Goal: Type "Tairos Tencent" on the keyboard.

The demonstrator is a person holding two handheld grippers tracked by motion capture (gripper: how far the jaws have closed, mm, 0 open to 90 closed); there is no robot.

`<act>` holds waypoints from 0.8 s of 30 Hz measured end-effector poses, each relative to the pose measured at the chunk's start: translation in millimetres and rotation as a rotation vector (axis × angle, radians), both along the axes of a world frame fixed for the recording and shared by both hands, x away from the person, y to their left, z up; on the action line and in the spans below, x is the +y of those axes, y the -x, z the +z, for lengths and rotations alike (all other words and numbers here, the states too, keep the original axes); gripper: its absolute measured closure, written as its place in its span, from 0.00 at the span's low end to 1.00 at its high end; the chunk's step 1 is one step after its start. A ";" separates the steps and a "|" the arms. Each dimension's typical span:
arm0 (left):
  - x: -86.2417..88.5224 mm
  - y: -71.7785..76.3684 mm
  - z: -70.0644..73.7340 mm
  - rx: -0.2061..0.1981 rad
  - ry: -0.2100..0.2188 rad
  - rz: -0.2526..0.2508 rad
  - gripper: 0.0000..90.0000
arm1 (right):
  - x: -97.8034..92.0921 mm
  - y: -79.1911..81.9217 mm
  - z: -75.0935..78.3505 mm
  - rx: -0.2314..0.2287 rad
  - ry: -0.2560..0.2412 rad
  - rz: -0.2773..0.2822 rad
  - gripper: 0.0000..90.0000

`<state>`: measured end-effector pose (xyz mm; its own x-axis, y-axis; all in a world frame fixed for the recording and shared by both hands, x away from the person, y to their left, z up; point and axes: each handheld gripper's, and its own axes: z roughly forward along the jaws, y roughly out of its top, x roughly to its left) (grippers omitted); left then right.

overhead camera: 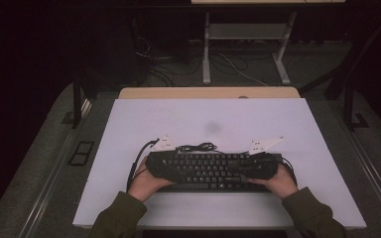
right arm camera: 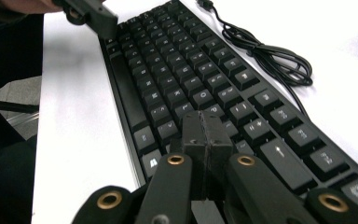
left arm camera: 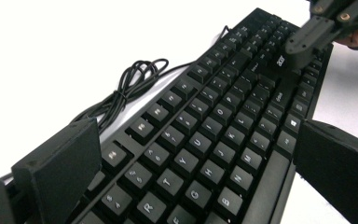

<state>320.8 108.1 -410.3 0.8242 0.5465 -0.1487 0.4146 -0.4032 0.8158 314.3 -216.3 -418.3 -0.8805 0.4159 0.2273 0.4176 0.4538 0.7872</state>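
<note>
A black keyboard (overhead camera: 213,170) lies flat on the white table top (overhead camera: 213,119), near the person's edge and about midway across, with its long side running left to right. Its cable, gathered into a loose black bundle (overhead camera: 197,147), rests on the table just behind the keyboard's far edge.

The left gripper (overhead camera: 155,163) sits at the keyboard's left end, held in the person's left hand (overhead camera: 145,182). In the left gripper view its jaws stand wide apart, one pad (left arm camera: 63,165) over the upper key rows near the back edge and the other pad (left arm camera: 340,175) beyond the keyboard's front edge, so that the left end of the keyboard (left arm camera: 214,130) lies between them; whether either pad touches the keyboard cannot be told.

The right gripper (overhead camera: 258,167) sits at the keyboard's right end, held in the right hand (overhead camera: 278,181). In the right gripper view its jaws are pressed together with nothing between them, and the closed tip (right arm camera: 205,135) sits over the keys near the bottom row at the right end of the keyboard (right arm camera: 200,70); it looks close to the keycaps, but contact cannot be made out. The cable bundle (right arm camera: 270,56) lies on the table beside the keyboard's back edge.
</note>
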 end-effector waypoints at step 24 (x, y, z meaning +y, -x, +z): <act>-5.6 -3.3 -5.4 -0.016 -0.013 0.011 0.04 | 1.2 6.5 -19.1 0.010 0.115 0.025 0.99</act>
